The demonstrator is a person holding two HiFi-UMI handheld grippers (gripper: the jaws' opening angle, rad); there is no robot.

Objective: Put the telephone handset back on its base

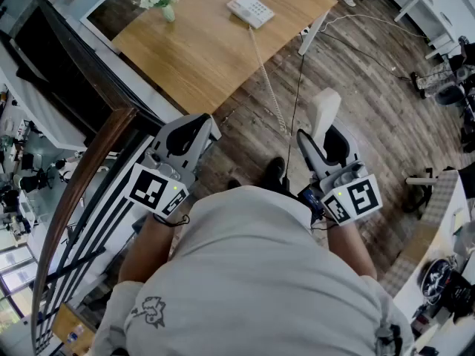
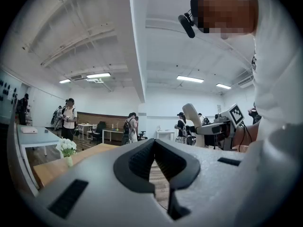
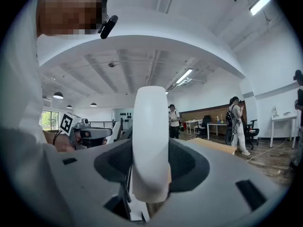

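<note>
Before the table [image 1: 208, 47], right gripper [image 3: 150, 167] jaws clasp handset [image 3: 150, 126]; left gripper [image 2: 154, 148] jaws closed, empty.

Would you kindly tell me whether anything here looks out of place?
Yes: the handset is off its base. The right tool holds it well away from the table, so the coiled cord trails over the table's edge.

I cannot read the keys on the base [image 1: 250, 10], too small; the handset [image 1: 325, 110] is half hidden in my right hand-held gripper [image 1: 320, 142].
</note>
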